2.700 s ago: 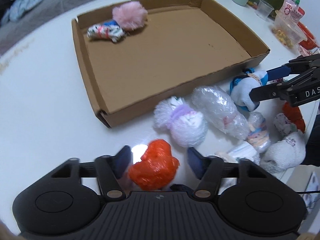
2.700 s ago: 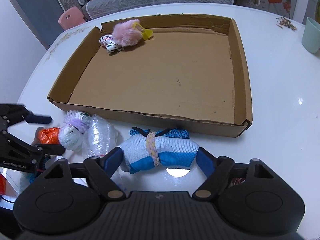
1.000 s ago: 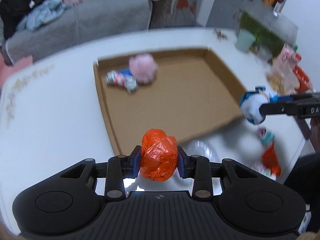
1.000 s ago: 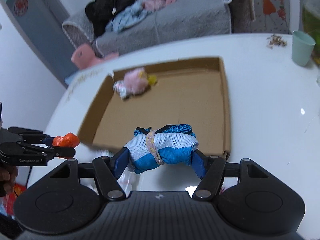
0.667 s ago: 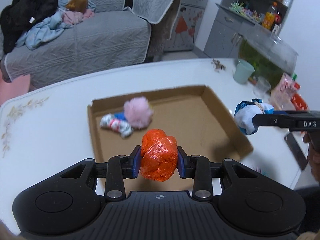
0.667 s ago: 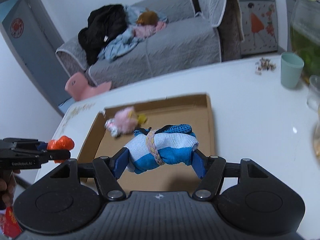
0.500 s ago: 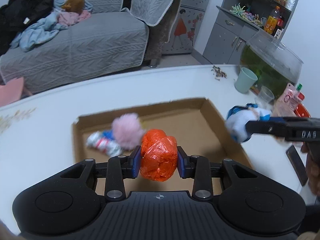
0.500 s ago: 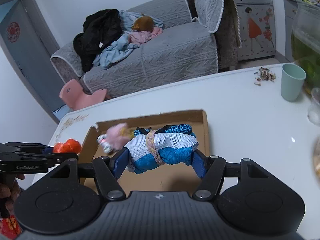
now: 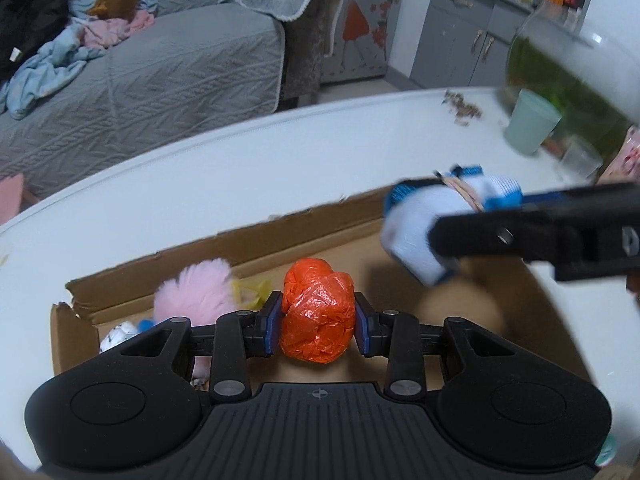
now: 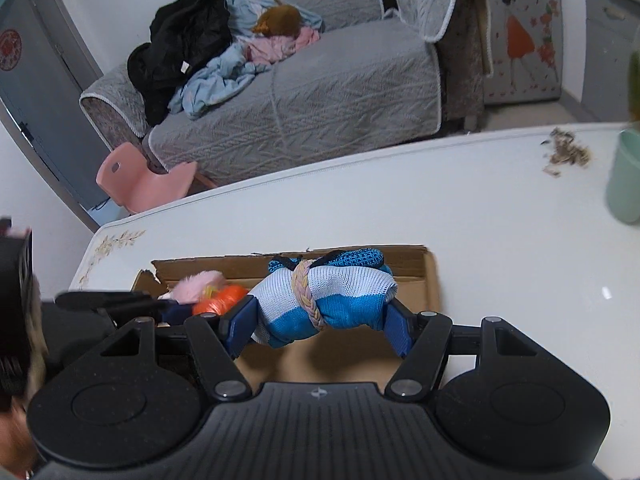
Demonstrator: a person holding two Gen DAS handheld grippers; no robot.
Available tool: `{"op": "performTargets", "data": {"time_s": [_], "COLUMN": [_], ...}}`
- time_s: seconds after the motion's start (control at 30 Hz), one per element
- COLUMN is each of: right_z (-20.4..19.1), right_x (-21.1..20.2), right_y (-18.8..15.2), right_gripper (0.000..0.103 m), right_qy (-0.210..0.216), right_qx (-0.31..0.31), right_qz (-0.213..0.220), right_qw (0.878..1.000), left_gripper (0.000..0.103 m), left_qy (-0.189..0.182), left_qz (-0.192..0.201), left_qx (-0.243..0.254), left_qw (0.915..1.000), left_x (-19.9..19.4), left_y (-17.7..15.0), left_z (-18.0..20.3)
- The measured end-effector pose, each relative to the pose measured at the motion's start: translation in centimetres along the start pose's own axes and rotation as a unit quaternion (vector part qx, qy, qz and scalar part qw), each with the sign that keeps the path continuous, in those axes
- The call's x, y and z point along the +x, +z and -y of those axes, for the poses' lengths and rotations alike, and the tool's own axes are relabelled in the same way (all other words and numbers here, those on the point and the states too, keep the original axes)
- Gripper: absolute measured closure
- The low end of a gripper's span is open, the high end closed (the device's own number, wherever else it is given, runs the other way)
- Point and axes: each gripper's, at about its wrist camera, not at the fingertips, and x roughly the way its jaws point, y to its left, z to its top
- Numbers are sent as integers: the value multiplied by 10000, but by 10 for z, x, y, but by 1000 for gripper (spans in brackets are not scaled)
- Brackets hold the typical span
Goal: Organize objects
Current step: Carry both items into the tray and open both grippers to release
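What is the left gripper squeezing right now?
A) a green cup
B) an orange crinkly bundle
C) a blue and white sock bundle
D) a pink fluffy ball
B: the left gripper has its fingers pressed against both sides of the orange crinkly bundle, over the cardboard tray.

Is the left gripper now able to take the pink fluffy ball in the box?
Probably not yet. The left gripper is shut on the orange plastic ball, so its jaws are full. The pink fluffy ball lies close by in the cardboard box, uncovered; the gripper must first release its load.
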Motion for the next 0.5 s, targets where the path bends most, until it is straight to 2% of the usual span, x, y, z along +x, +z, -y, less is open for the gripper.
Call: {"op": "performTargets", "data": {"time_s": [0.17,0.3,0.5], "right_z": [-7,-8,-10], "right_x": [29,46,49], "right_y": [4,8,6], "right_gripper": [40,40,40], "right_qy": [-141,-177,-94], "right_qx": [-75,46,262], "right_qz": [-295,-542,-739], "right_qw": [9994,9984,9969], "left_gripper": [61,61,61], "left_qy": [125,187,368], "left_qz": [-103,13,80], "left_qx": [183,133,121], "left_qw": [9997,9997,9992], "left_x": [11,13,15], "left_y": [-4,-2,-5], "left_z": [-6,-10,-9]}}
